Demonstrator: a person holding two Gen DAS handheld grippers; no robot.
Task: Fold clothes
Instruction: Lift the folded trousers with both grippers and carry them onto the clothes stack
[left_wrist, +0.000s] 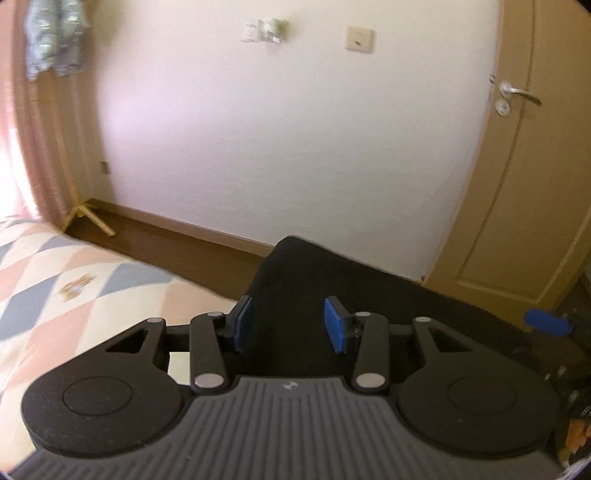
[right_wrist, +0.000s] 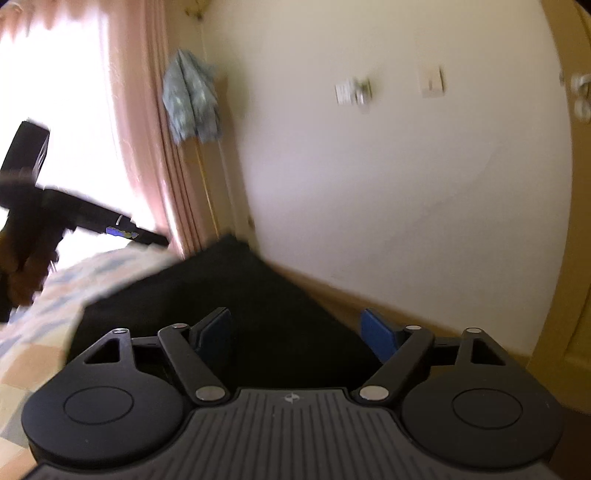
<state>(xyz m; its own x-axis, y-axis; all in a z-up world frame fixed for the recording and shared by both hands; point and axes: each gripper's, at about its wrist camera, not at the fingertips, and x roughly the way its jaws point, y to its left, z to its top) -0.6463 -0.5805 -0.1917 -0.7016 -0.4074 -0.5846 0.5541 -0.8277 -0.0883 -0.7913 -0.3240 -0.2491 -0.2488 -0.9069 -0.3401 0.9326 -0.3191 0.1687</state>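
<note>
A bedroom with a pale wall (left_wrist: 280, 140) and a bed under a diamond-patterned quilt (left_wrist: 74, 280) is shown. A plain black garment (left_wrist: 295, 280) lies just ahead of both grippers, over the bed's edge. The left gripper (left_wrist: 291, 325) and right gripper (right_wrist: 299, 336) are seen released, nothing grasped. The cloth could likely slide floorward if nudged.
</note>
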